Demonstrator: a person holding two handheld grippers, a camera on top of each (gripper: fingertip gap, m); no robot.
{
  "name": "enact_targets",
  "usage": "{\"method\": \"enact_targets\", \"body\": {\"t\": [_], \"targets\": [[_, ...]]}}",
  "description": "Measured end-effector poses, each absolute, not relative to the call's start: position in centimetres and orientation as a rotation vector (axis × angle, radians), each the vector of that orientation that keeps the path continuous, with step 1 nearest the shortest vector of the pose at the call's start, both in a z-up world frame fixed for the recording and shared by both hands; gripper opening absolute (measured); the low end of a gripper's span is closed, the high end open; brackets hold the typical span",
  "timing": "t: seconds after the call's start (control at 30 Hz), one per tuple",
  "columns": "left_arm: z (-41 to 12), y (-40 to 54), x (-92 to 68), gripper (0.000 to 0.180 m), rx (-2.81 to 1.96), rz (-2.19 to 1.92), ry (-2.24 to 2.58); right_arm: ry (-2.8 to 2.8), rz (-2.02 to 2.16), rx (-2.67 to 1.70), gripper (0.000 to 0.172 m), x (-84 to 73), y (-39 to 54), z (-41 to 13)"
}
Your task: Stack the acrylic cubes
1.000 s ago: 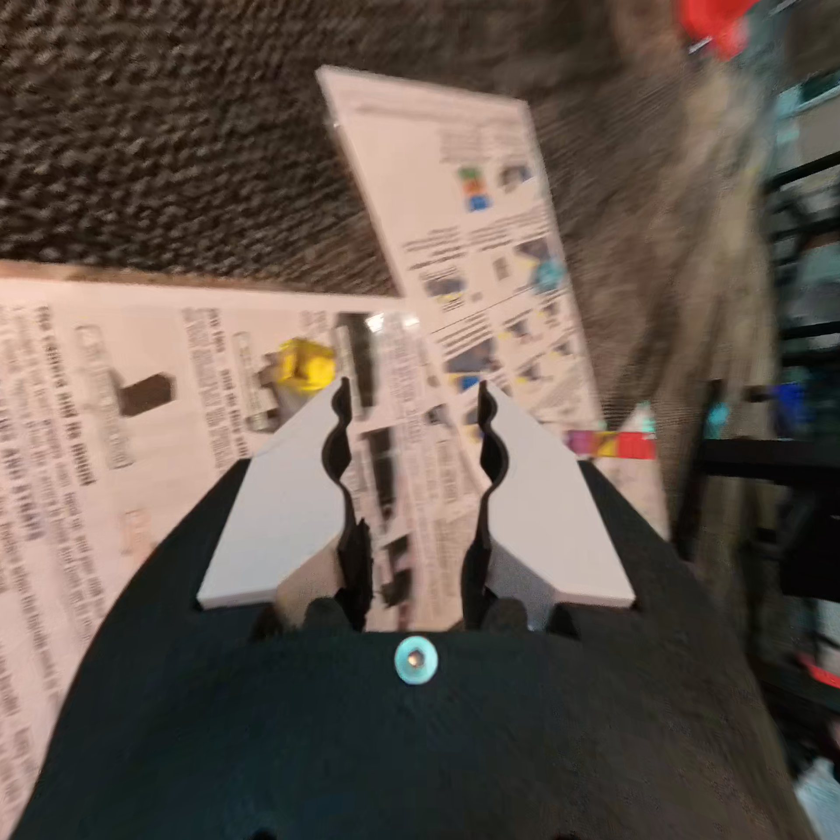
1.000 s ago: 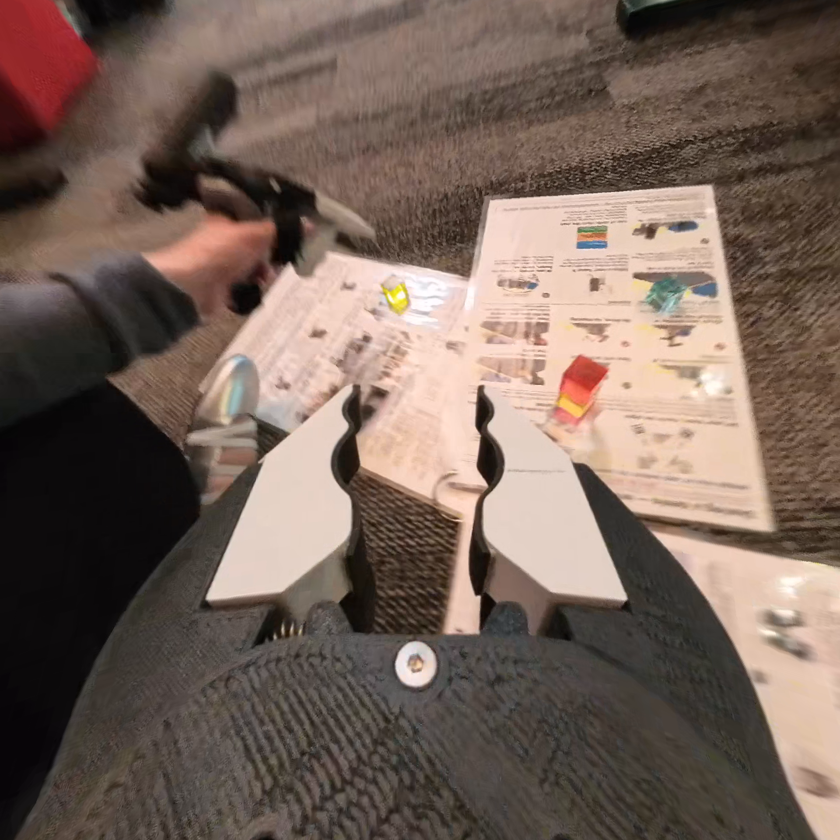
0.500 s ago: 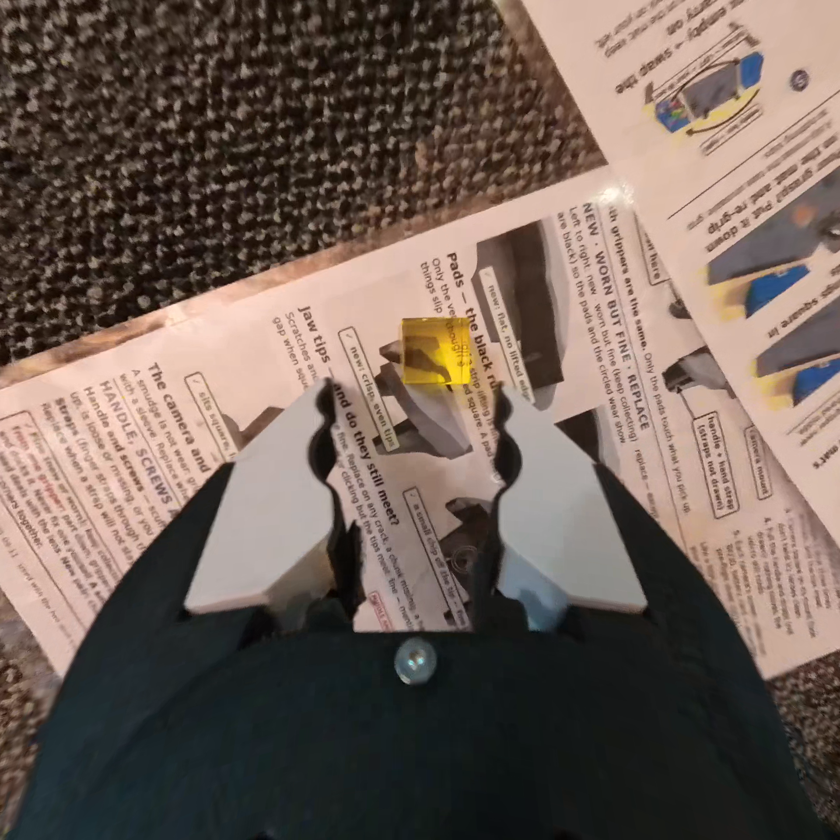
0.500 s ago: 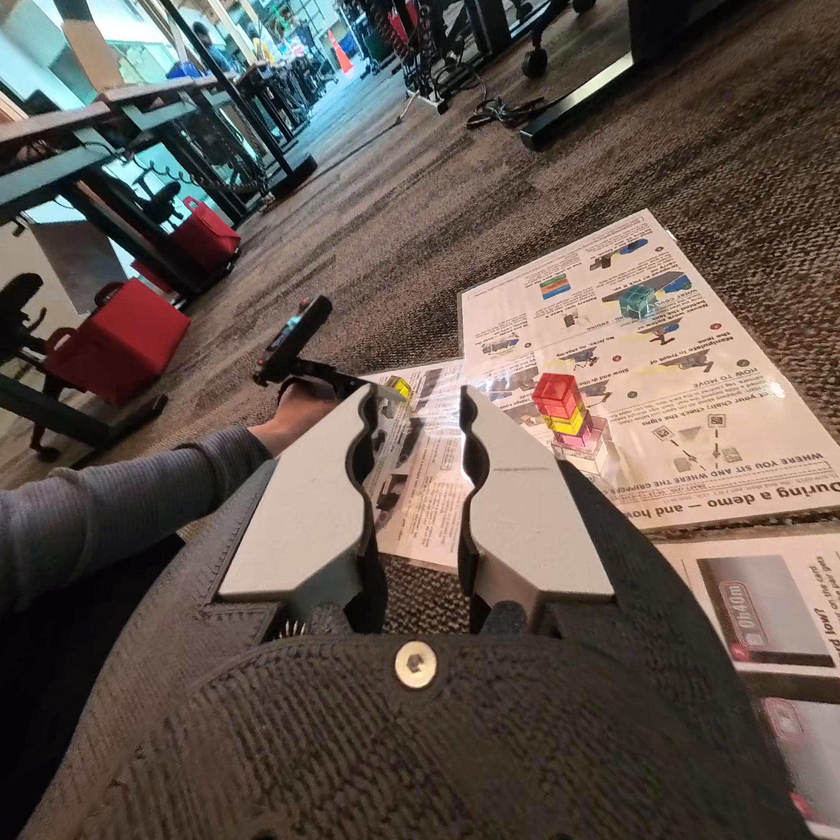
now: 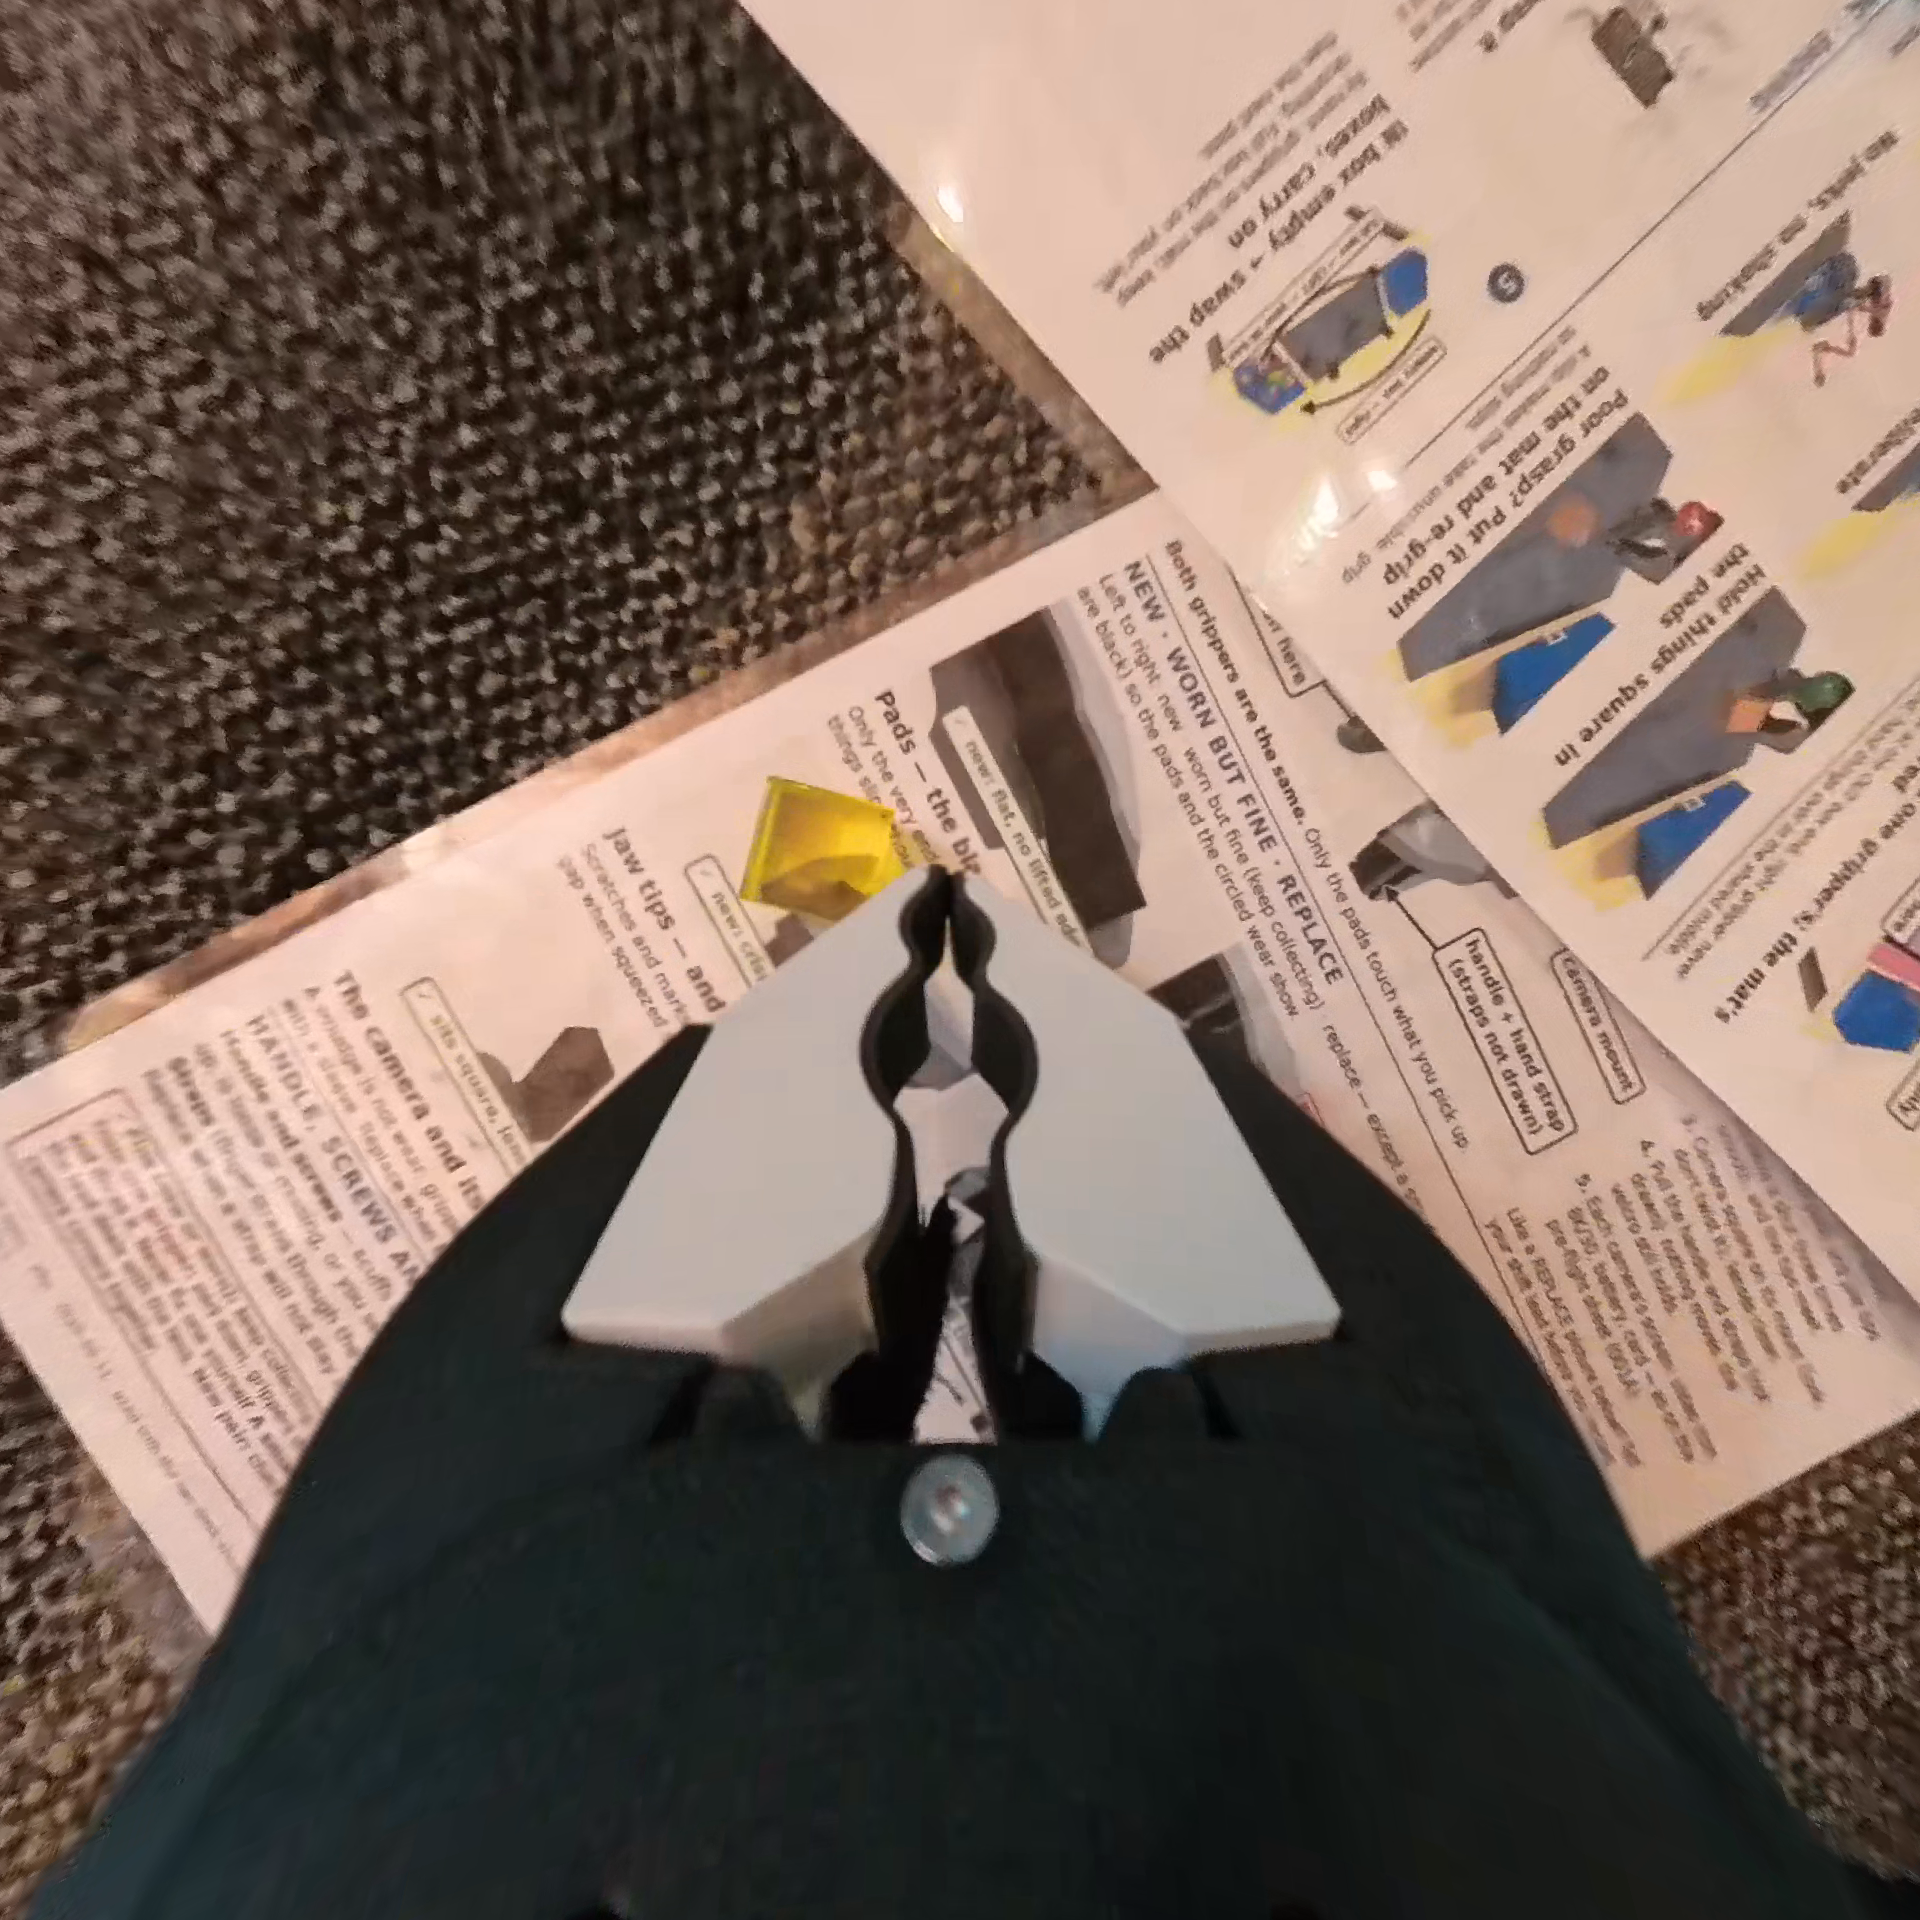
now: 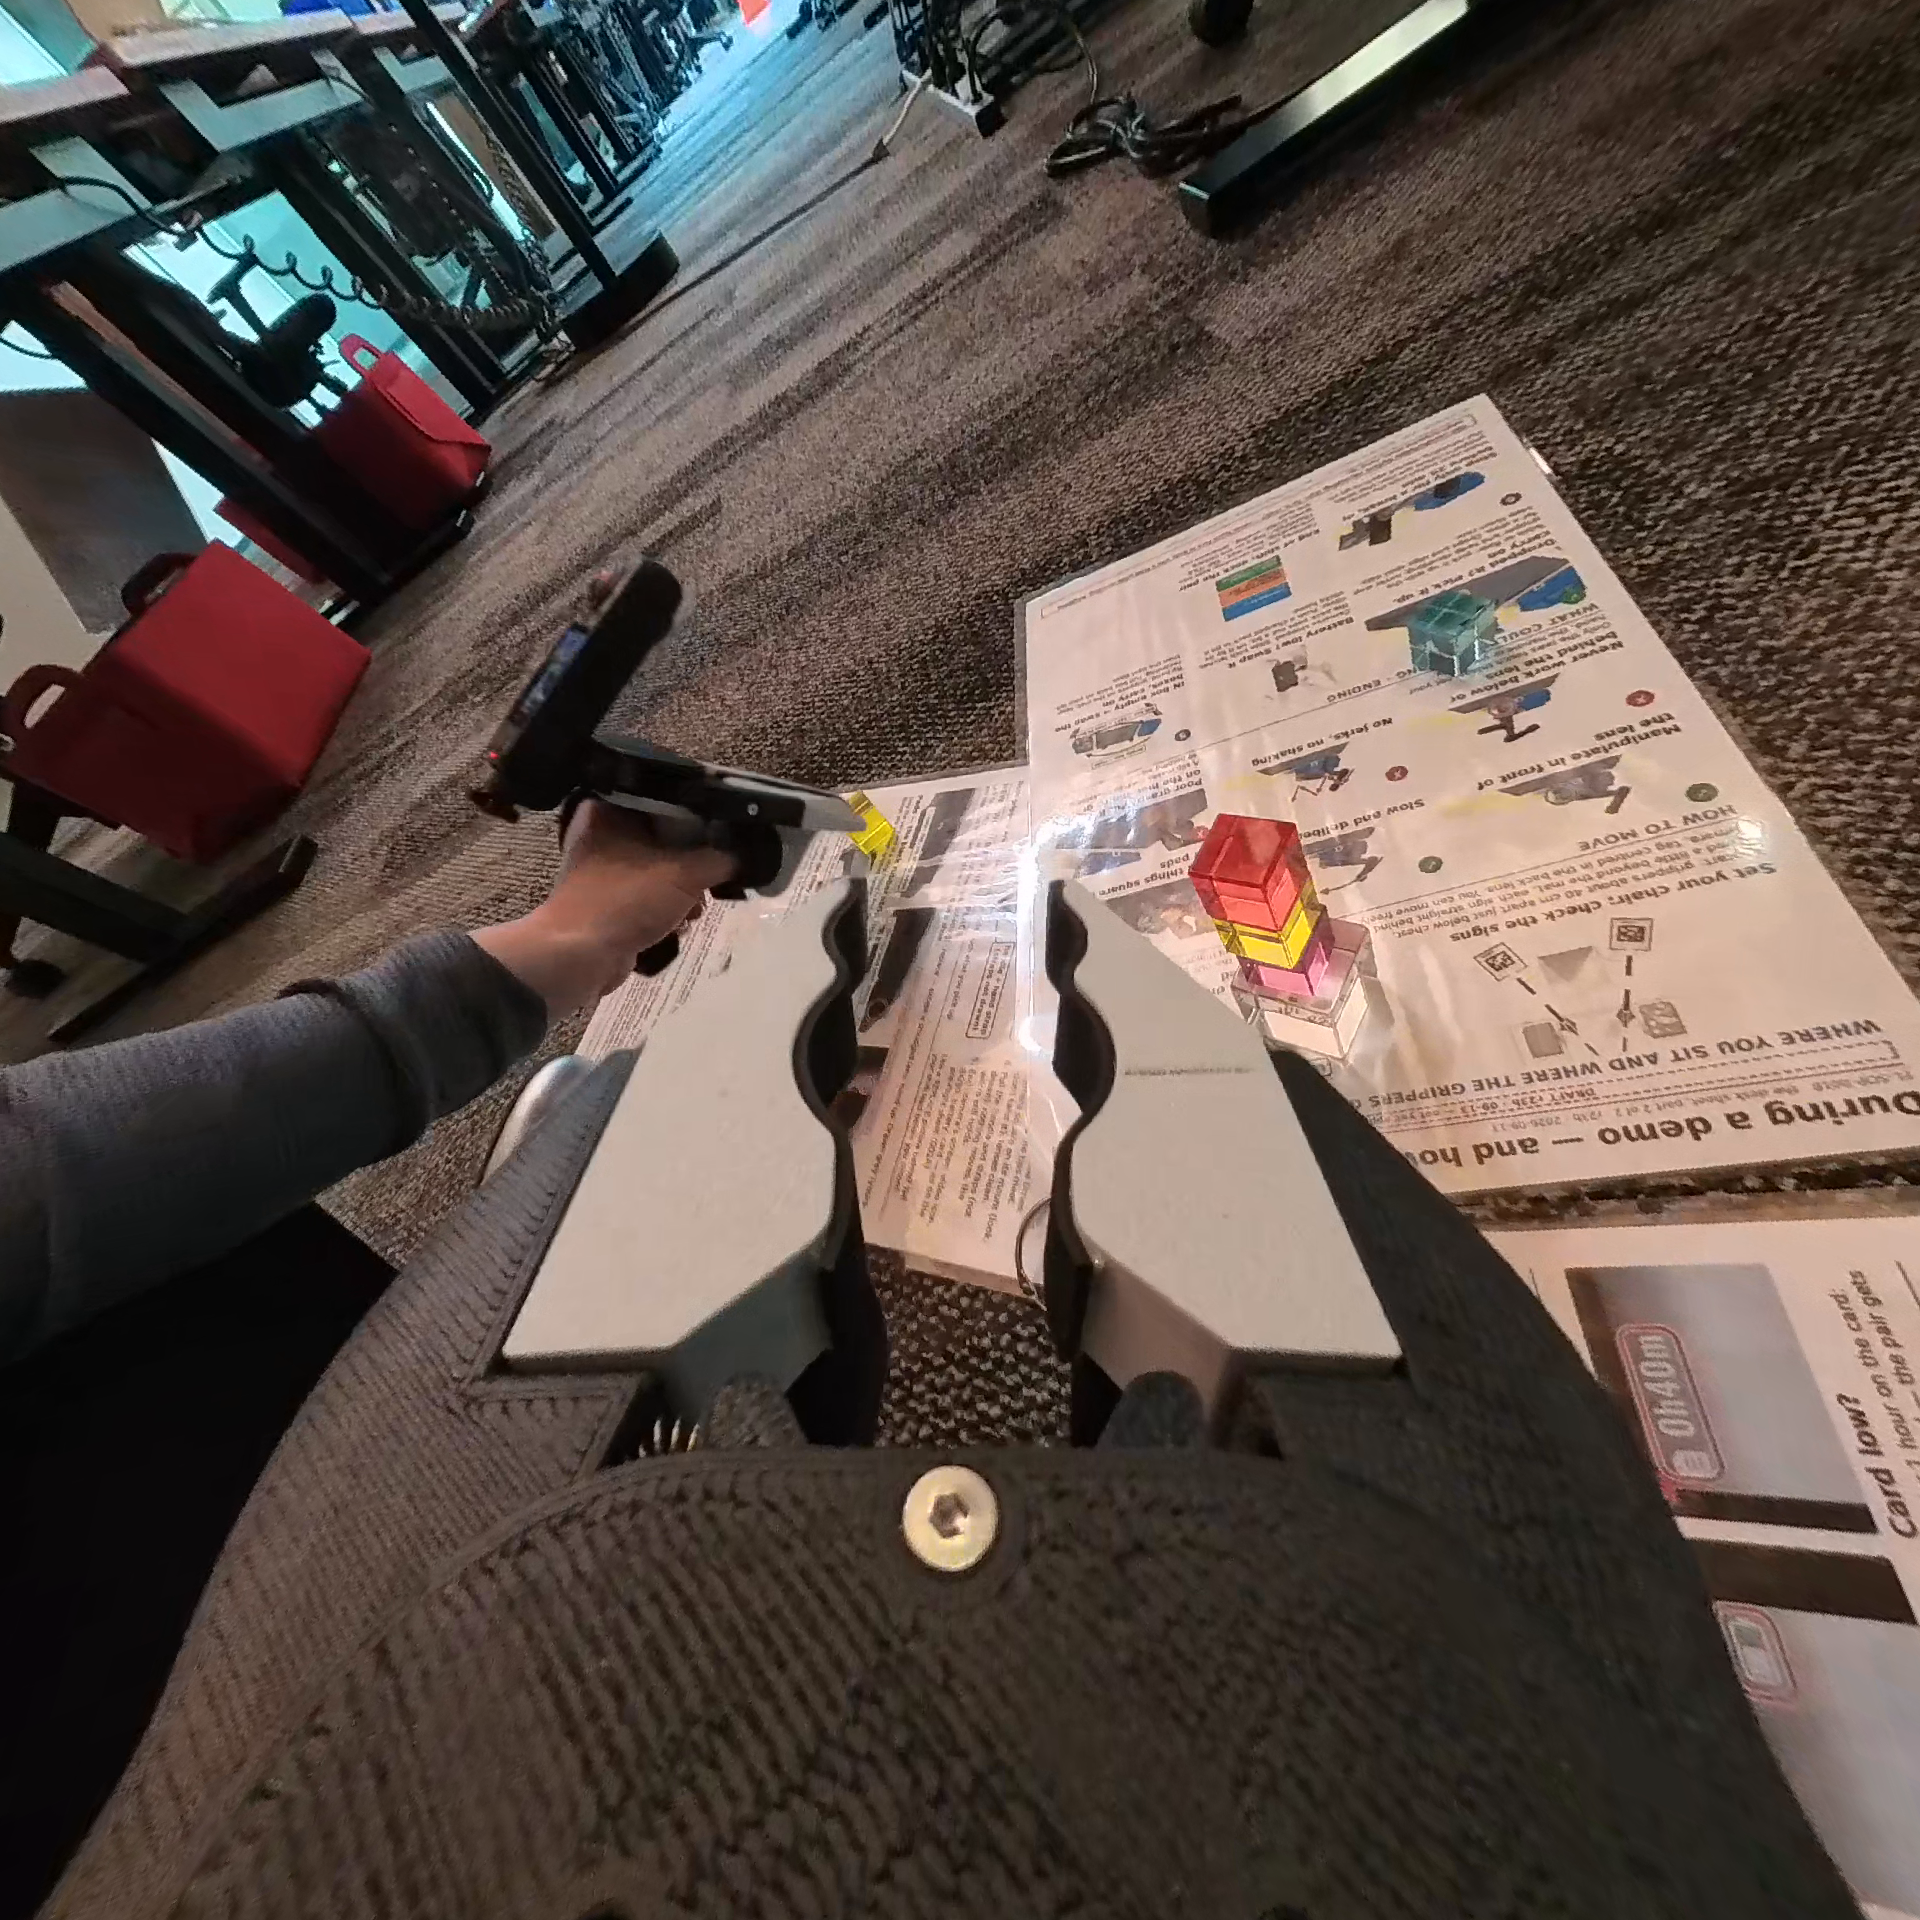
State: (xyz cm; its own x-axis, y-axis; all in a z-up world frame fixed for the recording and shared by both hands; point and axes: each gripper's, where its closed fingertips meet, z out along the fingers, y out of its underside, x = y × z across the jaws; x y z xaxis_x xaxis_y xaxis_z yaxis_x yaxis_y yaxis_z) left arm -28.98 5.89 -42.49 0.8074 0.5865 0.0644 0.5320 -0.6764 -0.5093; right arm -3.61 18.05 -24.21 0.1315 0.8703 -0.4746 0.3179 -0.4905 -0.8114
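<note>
Since half a second ago the left gripper (image 5: 948, 906) has gone from wide apart to clenched, its black tips meeting on nothing, and the yellow cube (image 5: 821, 871) that lay ahead between the spread fingers now sits just beyond and to the left of the closed tips, turned at an angle and outside the grasp. The cube rests on a laminated printed sheet (image 5: 416, 1039) lying on the speckled carpet (image 5: 416, 364); a second laminated sheet (image 5: 1455, 312) overlaps the first sheet's far right corner.

From the right wrist view, the left gripper (image 6: 831, 816) is held low in a hand (image 6: 623, 894) with a grey sleeve, its tips right at the yellow cube (image 6: 871, 826). The right gripper (image 6: 956, 904) is released, its jaws parted with nothing between them, held above the near edge of the sheets. Just to its right stands a small tower of clear blocks (image 6: 1283, 935): red on top, then yellow, pink, and a colourless base. A teal cube (image 6: 1449, 629) sits farther back on the same sheet. Red bins (image 6: 197, 686) and desk legs stand off to the left.
</note>
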Motion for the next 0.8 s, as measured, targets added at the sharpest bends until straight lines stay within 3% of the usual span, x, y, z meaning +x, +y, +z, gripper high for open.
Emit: {"method": "enact_targets", "body": {"t": [0.03,0.13,0.2,0.37,0.47,0.7,0.8], "targets": [[-42.4,5.7,-29.3,0.000,-2.458,0.171,-0.841,-1.145,1.353,-1.888,0.032,-3.6,18.0,-24.4],[-43.0,4.8,-30.8,0.065,-2.435,0.277,-0.885,-1.156,1.349,-1.893,0.032,-3.6,17.8,-24.7],[-43.7,4.3,-31.7,0.080,-2.465,0.333,-0.872,-1.160,1.352,-1.892,0.032,-3.6,17.8,-24.7],[-45.4,4.8,-31.6,0.061,-2.465,0.201,-0.896,-1.166,1.350,-1.892,0.030,-3.6,17.9,-24.8],[-45.3,5.4,-31.7,0.032,-2.440,0.222,-0.838,-1.173,1.353,-1.903,0.030,-3.7,17.9,-25.1],[-45.0,5.7,-31.2,0.028,-2.444,0.241,-0.775,-1.208,1.342,-1.921,0.031,-4.1,17.6,-25.9],[-41.9,8.4,-29.5,0.028,-2.360,0.239,-0.627,-1.208,1.331,-1.918,0.031,-4.2,17.6,-25.9]]}}
